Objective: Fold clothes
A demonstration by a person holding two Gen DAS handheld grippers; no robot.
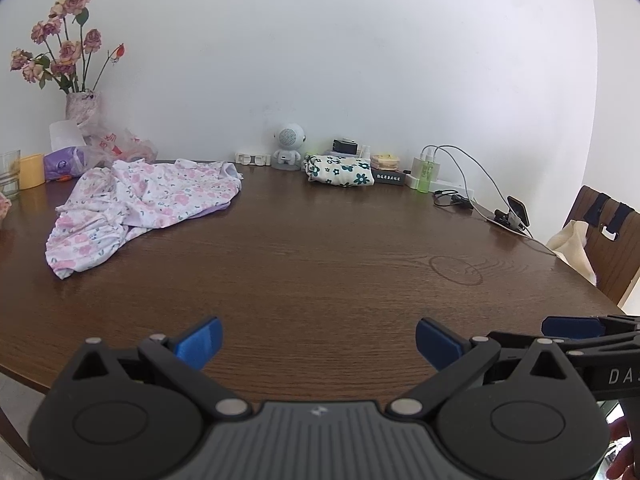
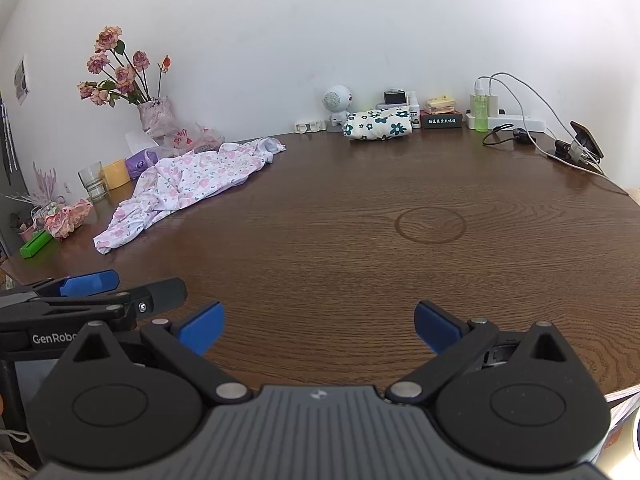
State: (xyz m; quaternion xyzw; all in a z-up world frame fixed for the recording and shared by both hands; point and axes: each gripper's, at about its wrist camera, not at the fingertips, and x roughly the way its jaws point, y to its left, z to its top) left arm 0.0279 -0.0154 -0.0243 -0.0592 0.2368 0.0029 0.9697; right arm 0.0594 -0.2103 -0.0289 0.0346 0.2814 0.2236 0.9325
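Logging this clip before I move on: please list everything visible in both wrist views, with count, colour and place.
crumpled garment: 1, white with pink flowers, table's left side
folded cloth: 1, cream with dark green flowers, back edge by the wall
table: 1, dark brown wood
vase of roses: 1, faded pink, back left corner
yellow cup: 1, far left
glass: 1, clear, beside the yellow cup
robot figurine: 1, white, back centre
green bottle: 1, back right
phone on a clip stand: 1, dark, far right
chair: 1, brown, right edge
left gripper: 1, black, blue pads, jaws open, empty
right gripper: 1, same, jaws open, empty
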